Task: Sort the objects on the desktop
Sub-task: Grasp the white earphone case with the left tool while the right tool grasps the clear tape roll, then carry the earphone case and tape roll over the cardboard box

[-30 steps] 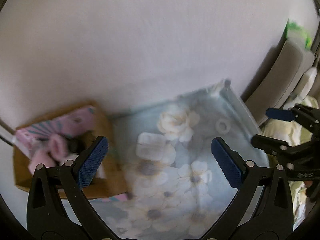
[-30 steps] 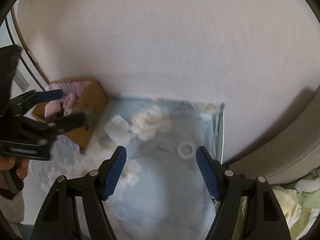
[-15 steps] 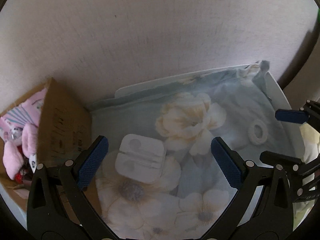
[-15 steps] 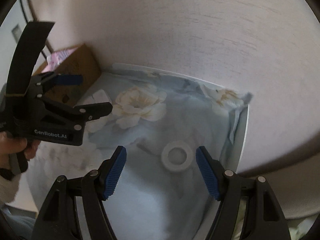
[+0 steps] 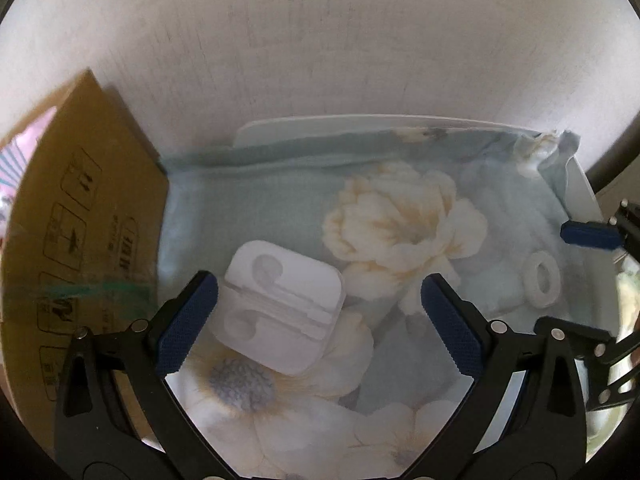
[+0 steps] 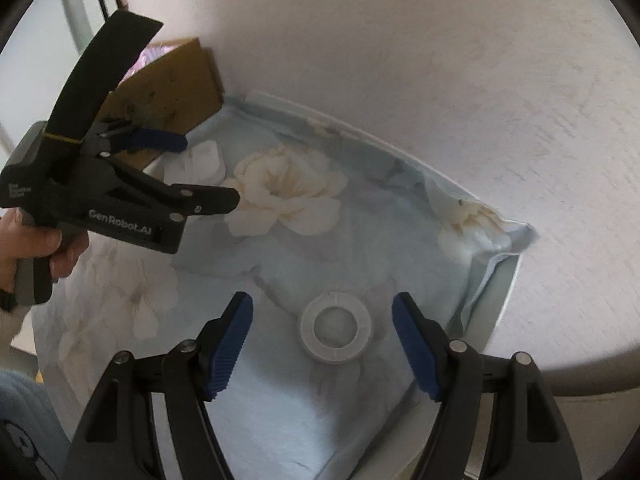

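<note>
Fingers of both grippers stand apart with nothing between their blue pads: the left gripper (image 5: 318, 322) hangs over the white earphone case (image 5: 282, 312), and the right gripper (image 6: 322, 344) brackets the white ring (image 6: 335, 327) from above without touching it. Compared with a second ago, both tools have come down toward the worktop (image 6: 496, 312) and rolled to square up, so the blurred, distant floral cloth (image 5: 404, 220) now fills each view and the two white things sit right under the pads. That reads as the end of the approach and the start of two pickups, one for each hand, with closing not yet begun. The case is a rounded square of smooth white plastic with moulded earbud hollows and a slot across its middle, lying flat and slightly turned, nearer the left pad than the right. Just beside it on the left stands the cardboard box (image 5: 80, 240), the likely place for sorted items. The ring is a low, thick white hoop lying flat near the cloth's rumpled right edge
</note>
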